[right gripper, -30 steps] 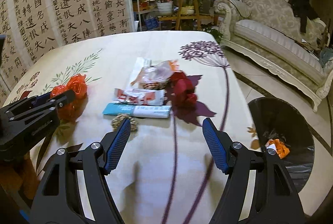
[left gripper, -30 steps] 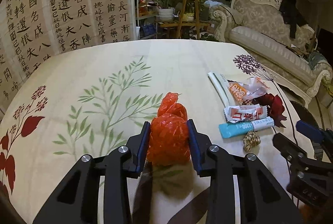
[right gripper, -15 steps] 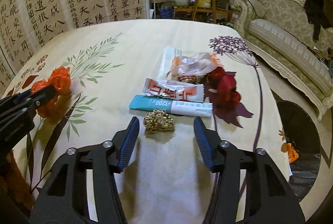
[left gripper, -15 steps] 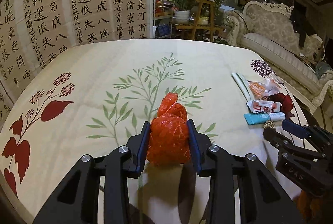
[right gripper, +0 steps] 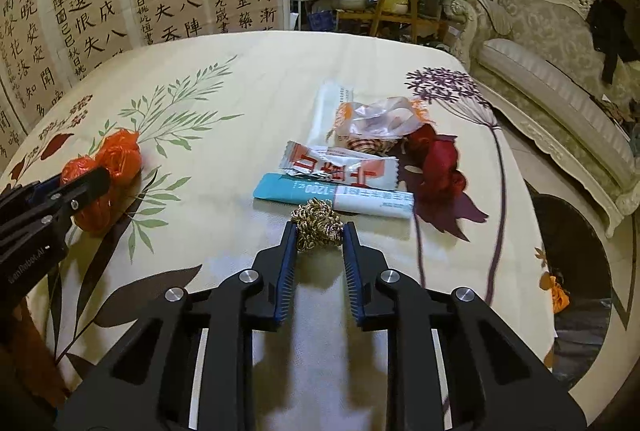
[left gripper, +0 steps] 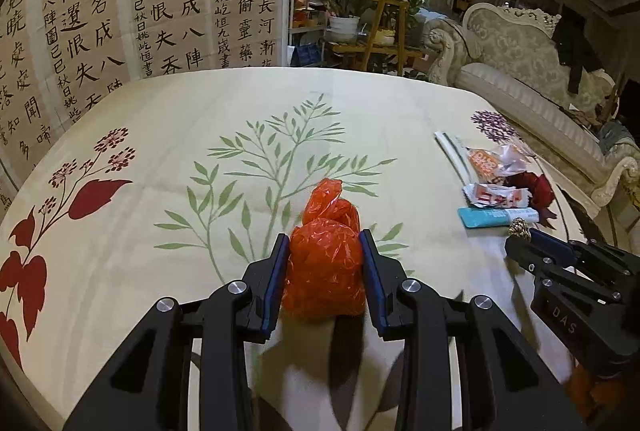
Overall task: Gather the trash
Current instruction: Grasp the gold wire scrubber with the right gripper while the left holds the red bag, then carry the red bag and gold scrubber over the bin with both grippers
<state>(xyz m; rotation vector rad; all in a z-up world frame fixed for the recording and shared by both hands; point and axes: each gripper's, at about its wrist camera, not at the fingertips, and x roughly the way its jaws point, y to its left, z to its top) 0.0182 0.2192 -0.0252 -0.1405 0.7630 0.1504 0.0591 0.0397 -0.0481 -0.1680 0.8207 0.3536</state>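
Note:
My left gripper (left gripper: 323, 251) is shut on a crumpled orange plastic bag (left gripper: 325, 263), held at the tablecloth; it also shows in the right wrist view (right gripper: 108, 167). My right gripper (right gripper: 319, 231) is closed around a gold and black crumpled wad (right gripper: 317, 224), its pads touching both sides. Beyond the wad lie a teal and white packet (right gripper: 332, 195), a red and white wrapper (right gripper: 340, 169), a clear wrapper with orange print (right gripper: 380, 117) and a dark red crumpled piece (right gripper: 438, 167). The right gripper shows at the right in the left wrist view (left gripper: 560, 271).
A cream tablecloth with leaf and flower prints (left gripper: 200, 135) covers the round table. A black-lined bin (right gripper: 576, 271) stands on the floor at the right, with orange trash inside. A sofa (right gripper: 560, 71) and plant stand (right gripper: 384, 3) lie beyond.
My right gripper moved forward to the gold wad and closed its jaws onto it. My left gripper kept hold of the orange bag and shifted a little left.

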